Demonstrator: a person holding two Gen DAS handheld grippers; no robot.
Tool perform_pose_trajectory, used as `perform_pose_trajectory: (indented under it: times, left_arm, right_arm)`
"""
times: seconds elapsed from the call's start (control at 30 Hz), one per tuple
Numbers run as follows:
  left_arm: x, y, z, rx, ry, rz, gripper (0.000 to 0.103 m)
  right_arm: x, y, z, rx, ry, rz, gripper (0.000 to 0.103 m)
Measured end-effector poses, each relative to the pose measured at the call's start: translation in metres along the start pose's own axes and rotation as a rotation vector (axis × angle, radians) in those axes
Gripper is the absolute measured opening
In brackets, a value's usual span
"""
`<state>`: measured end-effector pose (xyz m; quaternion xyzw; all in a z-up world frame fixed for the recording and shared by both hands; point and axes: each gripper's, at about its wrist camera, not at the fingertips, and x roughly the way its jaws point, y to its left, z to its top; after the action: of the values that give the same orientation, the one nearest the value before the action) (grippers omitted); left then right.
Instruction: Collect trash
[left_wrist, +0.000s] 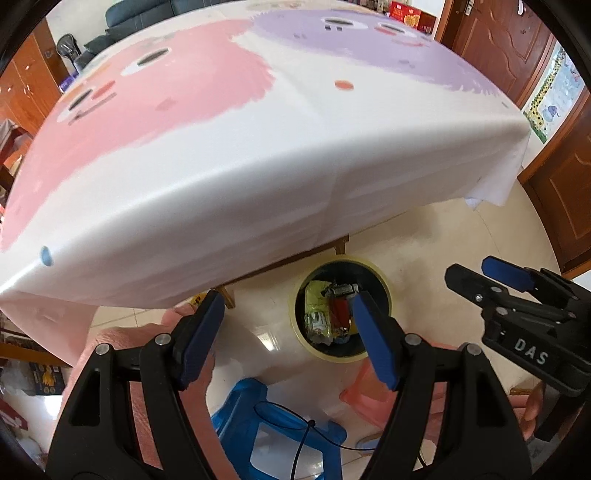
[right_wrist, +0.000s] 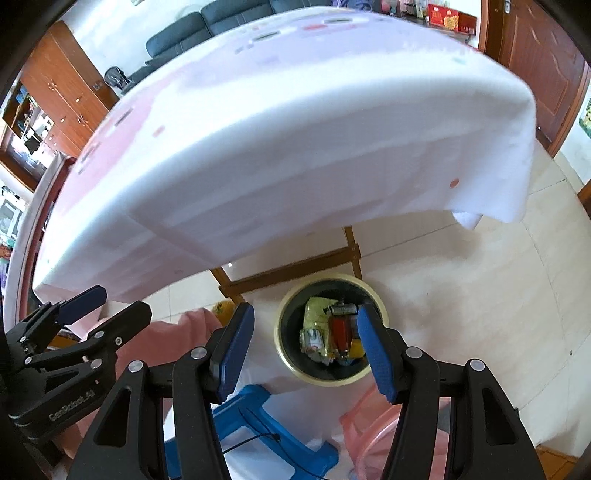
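A round trash bin (left_wrist: 300, 325) with a yellow rim stands on the floor by the table's front edge; it also shows in the right wrist view (right_wrist: 284, 343). It holds crumpled wrappers (left_wrist: 318, 312), yellow, red and silver, seen again in the right wrist view (right_wrist: 325, 332). My left gripper (left_wrist: 286, 339) is open and empty, high above the floor just left of the bin. My right gripper (right_wrist: 306, 349) is open and empty above the bin. The right gripper also shows at the right of the left wrist view (left_wrist: 476, 278).
A table with a white, pink and purple cloth (left_wrist: 221, 147) fills the upper part of both views, its wooden legs (right_wrist: 288, 273) behind the bin. A blue stool (left_wrist: 273, 417) and a pink stool (right_wrist: 369, 424) stand on the pale tiled floor below the grippers.
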<state>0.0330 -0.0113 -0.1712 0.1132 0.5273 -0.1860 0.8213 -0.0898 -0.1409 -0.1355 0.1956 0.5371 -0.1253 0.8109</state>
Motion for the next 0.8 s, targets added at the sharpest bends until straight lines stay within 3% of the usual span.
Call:
perform_pose_trajectory:
  times: [0.43, 0.67, 0.8]
  left_arm:
    - [-0.052, 0.025, 0.027, -0.063, -0.072, -0.012, 0.07]
    - [-0.091, 0.036, 0.047, -0.116, -0.108, 0.013, 0.07]
    - [-0.123, 0.033, 0.061, -0.141, -0.152, -0.018, 0.07]
  right_arm:
    - [-0.077, 0.028, 0.019, -0.03, -0.151, 0.027, 0.059]
    - [-0.123, 0.038, 0.051, -0.086, -0.26, 0.057, 0.059]
    - [-0.155, 0.037, 0.071, -0.131, -0.319, 0.11, 0.06]
